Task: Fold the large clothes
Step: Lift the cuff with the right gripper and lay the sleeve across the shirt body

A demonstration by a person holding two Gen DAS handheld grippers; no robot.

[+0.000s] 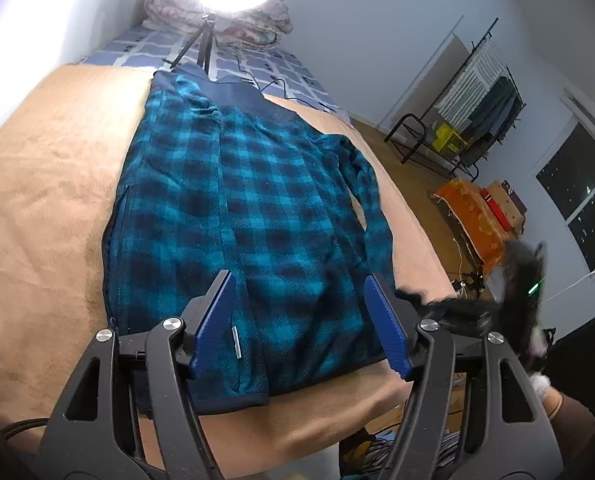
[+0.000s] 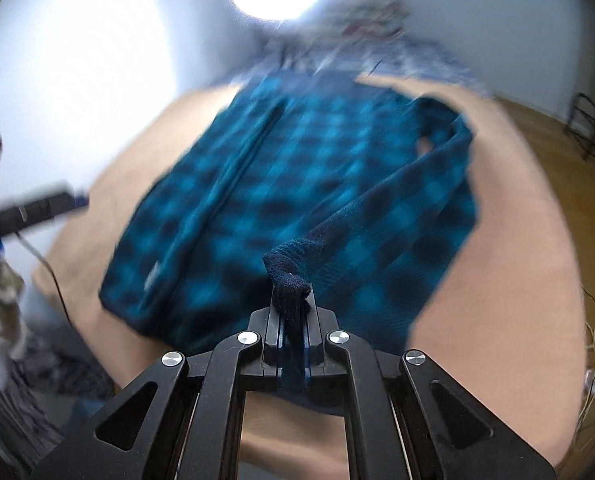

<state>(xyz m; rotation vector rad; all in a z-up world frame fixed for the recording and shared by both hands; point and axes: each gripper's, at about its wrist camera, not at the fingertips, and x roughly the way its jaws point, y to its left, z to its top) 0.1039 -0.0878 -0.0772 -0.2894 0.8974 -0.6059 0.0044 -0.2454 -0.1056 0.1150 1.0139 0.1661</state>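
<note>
Pinched between the right tongs (image 2: pixel 291 300) is the dark navy cuff (image 2: pixel 287 270) of 1 sleeve (image 2: pixel 377 208), and the 2 fingers are pressed together on it with cloth bunched above their tips. From there the sleeve is drawn up off the bed and runs back across the jacket (image 2: pixel 233 200) toward its shoulder. The right wrist view is smeared by motion, so it cannot be made out exactly how much cloth is gripped.

The left tongs (image 1: pixel 301 320) are held spread, with nothing between the blue pads (image 1: pixel 217 320), just above the near hem of the jacket (image 1: pixel 233 208). The garment, a teal-and-black checked fleece, is laid flat along the tan blanket (image 1: pixel 49 208) on the bed, hem toward the camera and navy collar at the far end. A ring light on a tripod (image 1: pixel 201 46) stands beyond it.

The fleece is judged to be soft, limp and fairly light for its size, thick enough to hold a fold loosely but likely to sag and drag on the napped blanket. No stiffness can be counted on, so an edge held at 1 point will droop. It is best taken at the ribbed cuffs, hem corners and shoulder seams, where the doubled cloth gives a firmer pinch. The fabric does not look slippery or fragile.
</note>
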